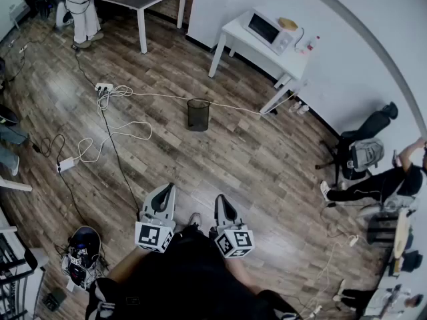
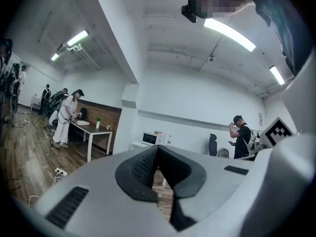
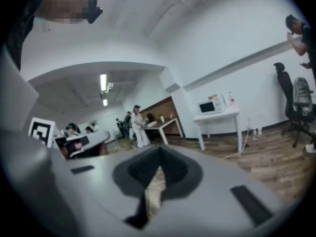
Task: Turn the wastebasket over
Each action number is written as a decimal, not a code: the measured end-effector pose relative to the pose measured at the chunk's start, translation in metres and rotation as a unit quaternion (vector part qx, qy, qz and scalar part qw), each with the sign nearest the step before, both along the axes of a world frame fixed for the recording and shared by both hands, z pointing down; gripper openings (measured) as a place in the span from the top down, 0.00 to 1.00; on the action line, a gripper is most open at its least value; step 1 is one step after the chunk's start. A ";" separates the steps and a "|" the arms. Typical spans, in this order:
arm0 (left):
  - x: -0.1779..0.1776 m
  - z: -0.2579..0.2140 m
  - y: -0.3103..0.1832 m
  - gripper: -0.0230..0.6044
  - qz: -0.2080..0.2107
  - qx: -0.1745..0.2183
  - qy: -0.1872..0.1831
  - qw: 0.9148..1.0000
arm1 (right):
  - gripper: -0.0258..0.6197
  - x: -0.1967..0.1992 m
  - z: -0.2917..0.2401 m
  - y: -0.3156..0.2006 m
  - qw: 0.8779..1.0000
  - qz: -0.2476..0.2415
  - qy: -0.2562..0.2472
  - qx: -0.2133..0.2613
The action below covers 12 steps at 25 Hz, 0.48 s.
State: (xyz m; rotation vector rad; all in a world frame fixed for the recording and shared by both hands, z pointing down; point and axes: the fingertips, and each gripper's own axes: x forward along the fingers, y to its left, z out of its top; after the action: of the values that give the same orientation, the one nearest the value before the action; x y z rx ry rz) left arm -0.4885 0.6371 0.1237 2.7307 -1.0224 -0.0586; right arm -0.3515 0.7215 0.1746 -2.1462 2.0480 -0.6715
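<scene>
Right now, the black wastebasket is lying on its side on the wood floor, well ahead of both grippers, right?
Not quite: the wastebasket stands upright, open end up, not on its side, as the head view shows. It is on the wood floor, well ahead of the left gripper and the right gripper.

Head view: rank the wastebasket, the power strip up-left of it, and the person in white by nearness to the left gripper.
1. Wastebasket: on the floor ahead of the left gripper, slightly right.
2. Power strip: farther along the floor, off to the left.
3. Person in white: by the far table, top left.
</scene>
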 end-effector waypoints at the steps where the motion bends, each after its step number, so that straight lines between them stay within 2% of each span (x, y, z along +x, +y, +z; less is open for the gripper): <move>1: 0.001 0.000 -0.001 0.91 0.000 0.001 -0.001 1.000 | 0.91 0.001 0.000 -0.001 1.000 0.000 0.001 0.001; 12: 0.011 0.005 0.007 0.91 0.006 -0.001 -0.005 1.000 | 0.91 0.005 -0.005 0.005 1.000 -0.002 0.004 0.008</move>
State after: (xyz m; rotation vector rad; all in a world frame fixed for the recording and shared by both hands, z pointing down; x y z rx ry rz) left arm -0.4775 0.6441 0.1291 2.7380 -1.0089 -0.0414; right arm -0.3461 0.7262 0.1700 -2.1394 2.0558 -0.6450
